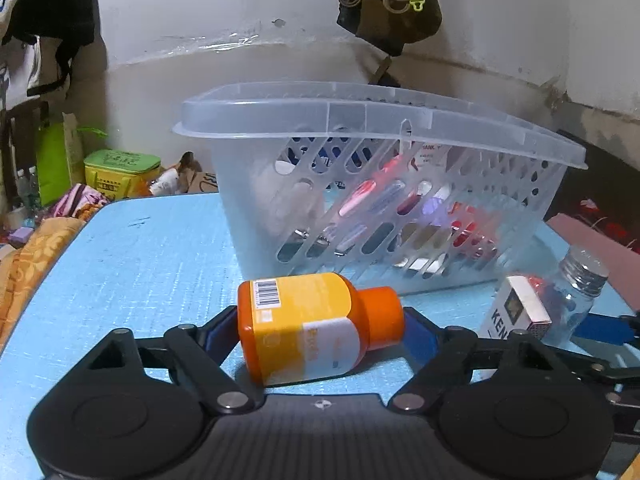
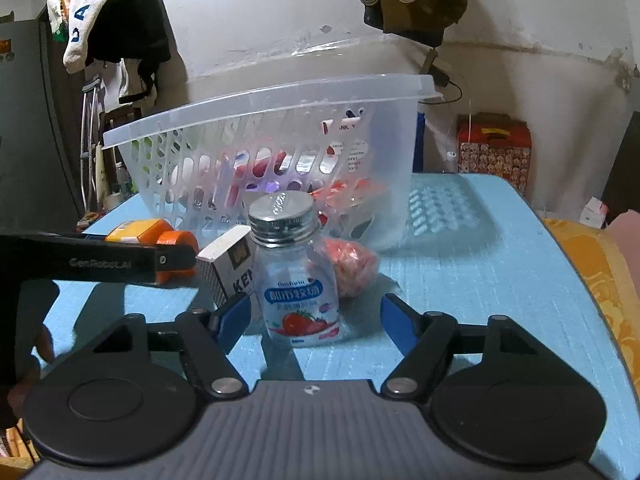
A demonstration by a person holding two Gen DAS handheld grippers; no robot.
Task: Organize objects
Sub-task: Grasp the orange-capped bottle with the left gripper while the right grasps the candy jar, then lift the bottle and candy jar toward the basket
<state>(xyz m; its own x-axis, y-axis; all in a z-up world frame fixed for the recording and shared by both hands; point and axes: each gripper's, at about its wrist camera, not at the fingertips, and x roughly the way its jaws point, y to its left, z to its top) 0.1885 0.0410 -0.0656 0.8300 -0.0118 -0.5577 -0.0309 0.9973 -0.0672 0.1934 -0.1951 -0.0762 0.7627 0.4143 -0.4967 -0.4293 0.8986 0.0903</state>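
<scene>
An orange and yellow bottle (image 1: 316, 328) lies on its side on the blue table, between the fingers of my left gripper (image 1: 320, 330). The jaws touch its base and cap, so the gripper is shut on it. The bottle also shows in the right wrist view (image 2: 160, 240). A clear bottle with a silver cap and strawberry label (image 2: 296, 276) stands upright between the open fingers of my right gripper (image 2: 316, 320), touching neither clearly. A white matchbox (image 2: 232, 264) leans beside it. A clear plastic basket (image 1: 380, 184) holding several items stands behind.
A red mesh bundle (image 2: 352, 264) lies to the right of the clear bottle, next to the basket (image 2: 392, 160). A red printed box (image 2: 494, 152) stands beyond the table's far right edge. Orange bedding (image 2: 600, 280) borders the table (image 2: 480, 260). Green packages (image 1: 120, 172) sit at far left.
</scene>
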